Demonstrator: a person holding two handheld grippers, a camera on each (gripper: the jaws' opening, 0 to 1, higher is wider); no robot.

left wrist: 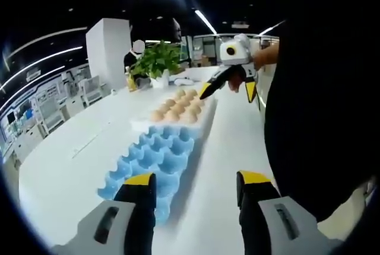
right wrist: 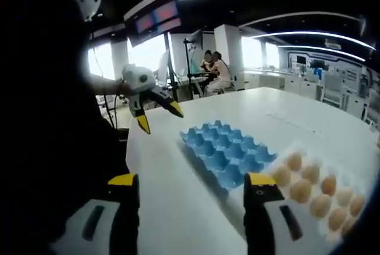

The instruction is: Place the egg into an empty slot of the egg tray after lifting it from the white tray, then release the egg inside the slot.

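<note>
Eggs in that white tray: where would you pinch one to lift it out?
Probably from above, jaws across the egg's rounded upper sides: the eggs sit packed in rows in the white tray, so only their tops are exposed. An edge-row egg leaves more room.

We see a long white table (left wrist: 77, 148) carrying everything. In the left gripper view, a blue egg tray (left wrist: 155, 161) lies flat on it just ahead of our left jaw, its near corner behind that jaw's tip. Past it, touching end to end, sits the white tray (left wrist: 178, 118) with eggs. Farther out stands a potted plant (left wrist: 157, 62). In the right gripper view, the blue egg tray (right wrist: 225, 151) lies between and beyond the jaws.
</note>
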